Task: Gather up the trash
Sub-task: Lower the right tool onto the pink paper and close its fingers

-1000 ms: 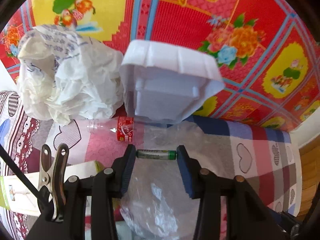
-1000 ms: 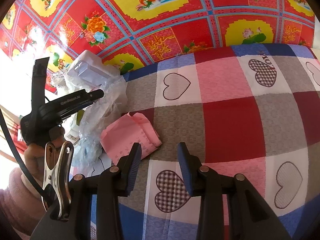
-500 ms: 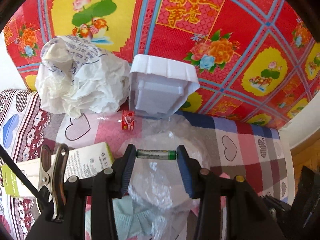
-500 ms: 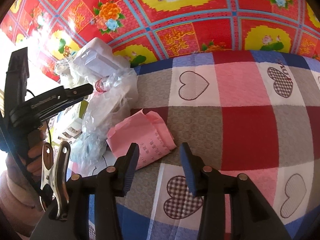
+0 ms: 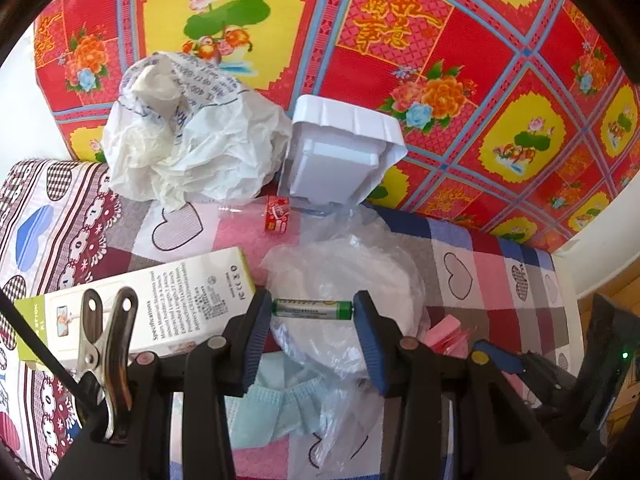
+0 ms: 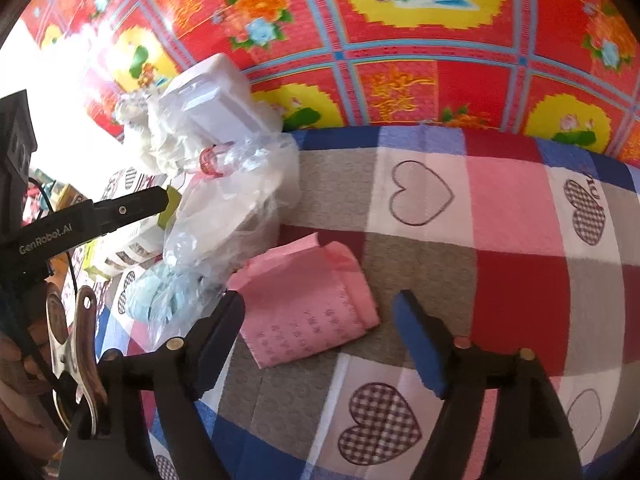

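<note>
So my right gripper (image 6: 320, 340) is opening up, nothing between the jaws yet, and the pink folded paper (image 6: 306, 308) lies flat on the checked cloth (image 6: 500, 272) just ahead, a bit left of centre, long axis slanting across the gap. My left gripper (image 5: 312, 312) is pinching a green battery (image 5: 312, 307) end to end. Crinkly clear plastic bag (image 6: 232, 208) crowds the paper's left edge, might snag.

A checked bedcover (image 6: 516, 276) in pink, grey, red and white squares, printed with outlined and gingham hearts, fills the frame from three to nine o'clock. Behind it, from ten to two o'clock, hangs a red and yellow floral cloth (image 5: 440, 40) with blue grid lines, lotus panels and gold characters. A wooden floor (image 5: 612, 292) shows at four o'clock.
</note>
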`<state>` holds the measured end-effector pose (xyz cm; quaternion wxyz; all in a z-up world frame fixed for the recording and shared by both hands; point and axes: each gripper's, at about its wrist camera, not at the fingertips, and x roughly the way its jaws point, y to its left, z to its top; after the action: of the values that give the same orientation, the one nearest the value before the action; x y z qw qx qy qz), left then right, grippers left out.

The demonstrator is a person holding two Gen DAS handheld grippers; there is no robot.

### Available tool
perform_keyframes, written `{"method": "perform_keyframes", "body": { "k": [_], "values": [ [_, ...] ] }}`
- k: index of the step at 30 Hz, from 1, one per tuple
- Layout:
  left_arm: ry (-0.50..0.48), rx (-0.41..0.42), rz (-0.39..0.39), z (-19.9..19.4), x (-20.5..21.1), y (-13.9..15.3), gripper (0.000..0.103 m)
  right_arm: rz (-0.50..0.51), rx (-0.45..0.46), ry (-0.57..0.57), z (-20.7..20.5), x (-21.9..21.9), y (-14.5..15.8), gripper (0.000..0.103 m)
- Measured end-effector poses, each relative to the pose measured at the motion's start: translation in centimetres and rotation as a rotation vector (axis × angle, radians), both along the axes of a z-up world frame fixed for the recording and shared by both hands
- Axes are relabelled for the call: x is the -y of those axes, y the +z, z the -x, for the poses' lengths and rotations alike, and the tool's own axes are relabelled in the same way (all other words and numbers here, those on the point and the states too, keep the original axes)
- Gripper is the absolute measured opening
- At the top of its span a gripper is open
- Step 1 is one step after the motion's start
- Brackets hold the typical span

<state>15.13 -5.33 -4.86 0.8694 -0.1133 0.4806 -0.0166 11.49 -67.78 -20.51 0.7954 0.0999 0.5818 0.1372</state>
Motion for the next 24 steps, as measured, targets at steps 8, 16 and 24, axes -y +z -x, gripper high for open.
{"method": "perform_keyframes", "body": {
  "k": [8, 16, 24],
  "values": [
    [0.017, 0.002, 0.01, 1.2, -1.2, 0.2, 0.045, 0.086, -0.009, 0.085, -0.1, -2.4, -1.4, 0.086],
    [0.029, -0.004, 0.022, 2.1, -2.3, 0.1, 0.045, 0.168, 0.016, 0.18, 0.2, -4.1, -2.3, 0.09],
    [0.02, -0.002, 0.027, 2.5, -2.6, 0.1, 0.045, 0.263, 0.021, 0.253, 1.2, -5.4, -2.7, 0.089]
  ]
}}
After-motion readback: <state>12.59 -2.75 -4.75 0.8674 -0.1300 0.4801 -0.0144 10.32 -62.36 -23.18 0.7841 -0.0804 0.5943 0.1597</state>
